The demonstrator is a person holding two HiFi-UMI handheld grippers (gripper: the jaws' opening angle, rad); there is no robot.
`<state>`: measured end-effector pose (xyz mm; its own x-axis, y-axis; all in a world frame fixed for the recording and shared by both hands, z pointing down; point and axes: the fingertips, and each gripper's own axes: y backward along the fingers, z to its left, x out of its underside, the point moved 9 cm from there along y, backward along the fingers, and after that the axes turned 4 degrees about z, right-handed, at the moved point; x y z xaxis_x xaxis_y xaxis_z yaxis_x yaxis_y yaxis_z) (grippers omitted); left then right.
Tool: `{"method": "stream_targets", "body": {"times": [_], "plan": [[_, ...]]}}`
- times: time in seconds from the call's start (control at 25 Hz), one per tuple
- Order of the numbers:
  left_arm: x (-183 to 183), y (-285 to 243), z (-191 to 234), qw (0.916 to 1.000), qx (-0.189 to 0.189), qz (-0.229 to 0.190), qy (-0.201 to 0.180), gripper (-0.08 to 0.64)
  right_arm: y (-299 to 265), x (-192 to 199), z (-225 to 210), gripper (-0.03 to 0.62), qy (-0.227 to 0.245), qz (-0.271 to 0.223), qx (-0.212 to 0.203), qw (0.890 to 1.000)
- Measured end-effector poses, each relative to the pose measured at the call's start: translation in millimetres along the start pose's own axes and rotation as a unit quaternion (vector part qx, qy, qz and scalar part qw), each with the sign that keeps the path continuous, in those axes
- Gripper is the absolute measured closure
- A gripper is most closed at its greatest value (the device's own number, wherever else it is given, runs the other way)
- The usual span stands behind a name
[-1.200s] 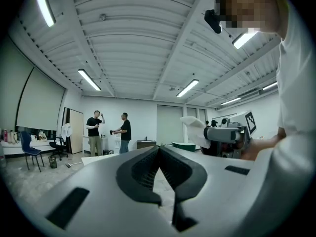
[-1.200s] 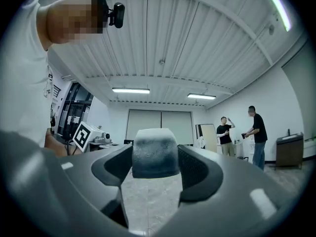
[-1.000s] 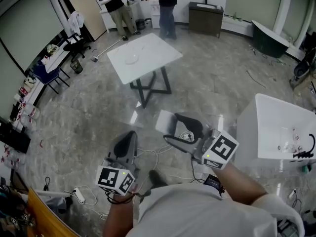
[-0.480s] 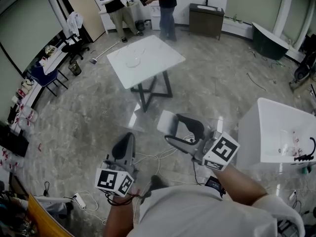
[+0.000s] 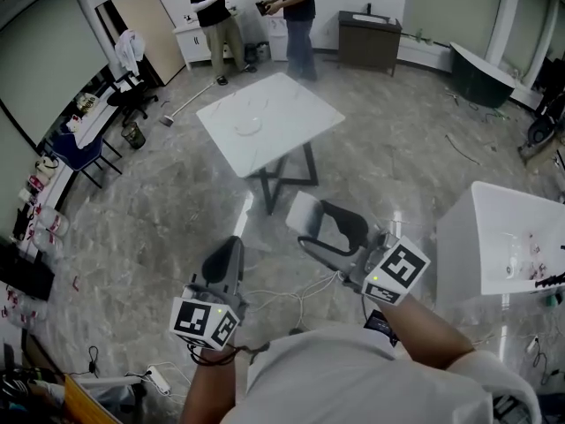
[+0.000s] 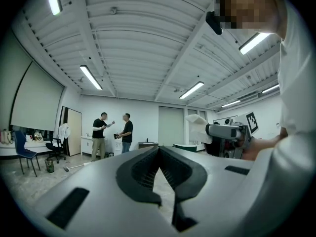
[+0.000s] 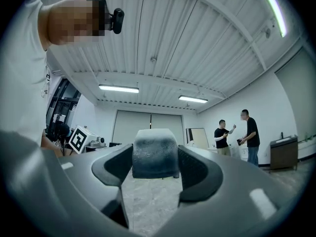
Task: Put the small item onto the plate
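In the head view a white table (image 5: 274, 117) stands a few steps ahead, with a pale round plate (image 5: 248, 124) on its top. My right gripper (image 5: 309, 226) is held over the floor, shut on a small whitish block (image 5: 302, 214). The right gripper view shows that block (image 7: 154, 154) wedged between the dark pads of the right gripper (image 7: 154, 164). My left gripper (image 5: 231, 246) is lower left of it, jaws closed together with nothing between them. In the left gripper view the left gripper (image 6: 159, 157) points across the room, the block (image 6: 197, 120) at its right.
Two people (image 5: 258, 7) stand talking beyond the table, near a dark cabinet (image 5: 368, 32). A second white table (image 5: 516, 237) with small things on it is at my right. Cables (image 5: 296, 291) lie on the floor by my feet. Chairs (image 5: 84, 140) line the left wall.
The table and plate have slid lower and a little right in the head view, so they are nearer. Both grippers keep their pose, the right one still on the block.
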<state>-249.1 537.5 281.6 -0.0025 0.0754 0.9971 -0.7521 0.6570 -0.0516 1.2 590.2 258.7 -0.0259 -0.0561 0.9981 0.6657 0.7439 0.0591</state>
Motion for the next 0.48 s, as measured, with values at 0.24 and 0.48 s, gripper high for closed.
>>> {"method": "stream_targets", "body": {"times": [0.24, 0.48], "plan": [[-3, -17, 46, 1.0, 0.005, 0.004, -0.001, 0.554, -45, 4, -19, 0.318, -0.001, 0.007, 0.011, 1.0], [1, -48, 72, 0.9999, 0.001, 0.012, 0.005, 0.554, -78, 12, -54, 0.318, -0.001, 0.014, 0.007, 1.0]]}}
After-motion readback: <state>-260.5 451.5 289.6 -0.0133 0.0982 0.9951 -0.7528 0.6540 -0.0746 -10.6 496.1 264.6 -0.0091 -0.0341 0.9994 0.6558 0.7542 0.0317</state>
